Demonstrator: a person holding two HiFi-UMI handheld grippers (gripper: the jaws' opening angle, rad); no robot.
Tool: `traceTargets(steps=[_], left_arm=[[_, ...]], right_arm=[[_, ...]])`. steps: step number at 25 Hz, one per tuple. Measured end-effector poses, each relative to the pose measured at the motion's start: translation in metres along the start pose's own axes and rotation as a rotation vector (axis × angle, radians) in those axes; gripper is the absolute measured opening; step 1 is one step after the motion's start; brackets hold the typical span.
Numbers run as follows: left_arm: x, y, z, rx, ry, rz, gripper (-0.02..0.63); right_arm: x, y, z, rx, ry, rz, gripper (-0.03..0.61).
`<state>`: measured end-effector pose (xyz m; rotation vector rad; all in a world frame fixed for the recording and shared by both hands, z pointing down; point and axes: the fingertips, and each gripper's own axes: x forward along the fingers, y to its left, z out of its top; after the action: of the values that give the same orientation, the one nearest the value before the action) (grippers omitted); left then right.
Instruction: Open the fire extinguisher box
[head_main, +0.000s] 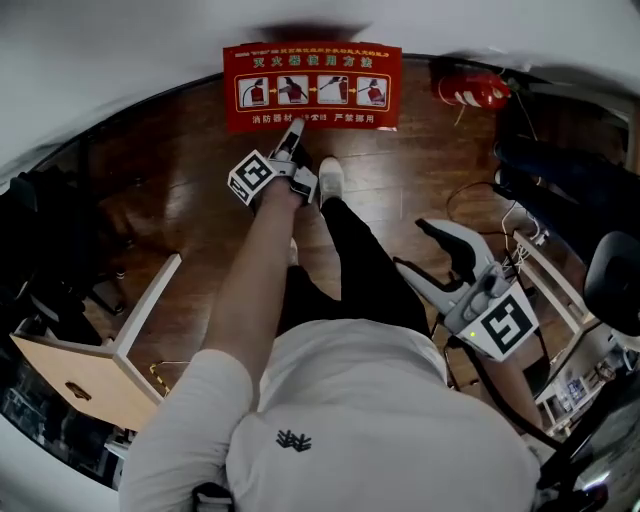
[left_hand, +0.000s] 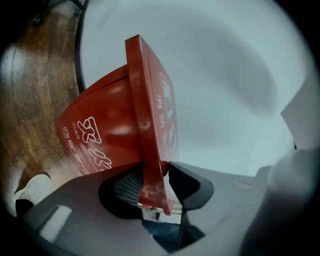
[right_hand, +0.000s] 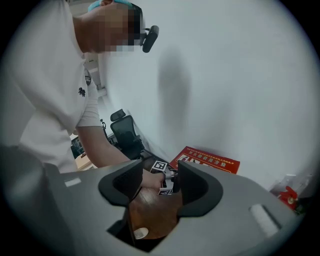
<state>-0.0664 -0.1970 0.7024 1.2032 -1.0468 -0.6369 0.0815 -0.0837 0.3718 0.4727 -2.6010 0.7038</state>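
Reaching down along the person's outstretched left arm, the left hand-held gripper meets the fire extinguisher box, which sits on the wooden floor against the white wall. From the head view the box's red lid shows a row of white instruction pictures. In the left gripper view, the left hand-held gripper is clamped on the front edge of the lid, one pad on each side of the thin red rim. The box's front face, with large white characters, lies to one side of the rim. How far the lid is lifted cannot be judged.

The right hand-held gripper is held back beside the person's right hip, well apart from the box. Its own view shows the right hand-held gripper with jaws spread and only floor between them.

A white shoe stands just beside the box. A red extinguisher lies near the wall to the right.
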Motion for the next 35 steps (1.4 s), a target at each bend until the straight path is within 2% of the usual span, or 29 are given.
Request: traceTargets(steps=[3, 8, 13, 19, 26, 35], left_arm=[[-0.008, -0.007, -0.002, -0.008, -0.005, -0.003, 0.118], [-0.016, -0.069, 0.0, -0.099, -0.063, -0.146, 0.086], [-0.019, -0.126, 0.013, -0.057, -0.058, -0.211, 0.08], [0.006, -0.19, 0.051, 0.013, -0.06, -0.288, 0.069], [0.047, -0.225, 0.092, 0.04, -0.057, -0.342, 0.046], [0.079, -0.234, 0.119, 0.076, -0.072, -0.352, 0.045]], right_arm=[[0.001, -0.001, 0.004, 0.004, -0.015, 0.012, 0.204], [0.003, -0.008, 0.009, 0.017, -0.049, 0.033, 0.202], [0.002, -0.014, 0.016, 0.017, -0.091, 0.045, 0.198], [0.004, -0.02, 0.032, 0.006, -0.142, 0.037, 0.198], [-0.002, -0.033, 0.033, 0.032, -0.154, -0.01, 0.198], [-0.009, -0.043, 0.028, 0.048, -0.157, -0.049, 0.198]])
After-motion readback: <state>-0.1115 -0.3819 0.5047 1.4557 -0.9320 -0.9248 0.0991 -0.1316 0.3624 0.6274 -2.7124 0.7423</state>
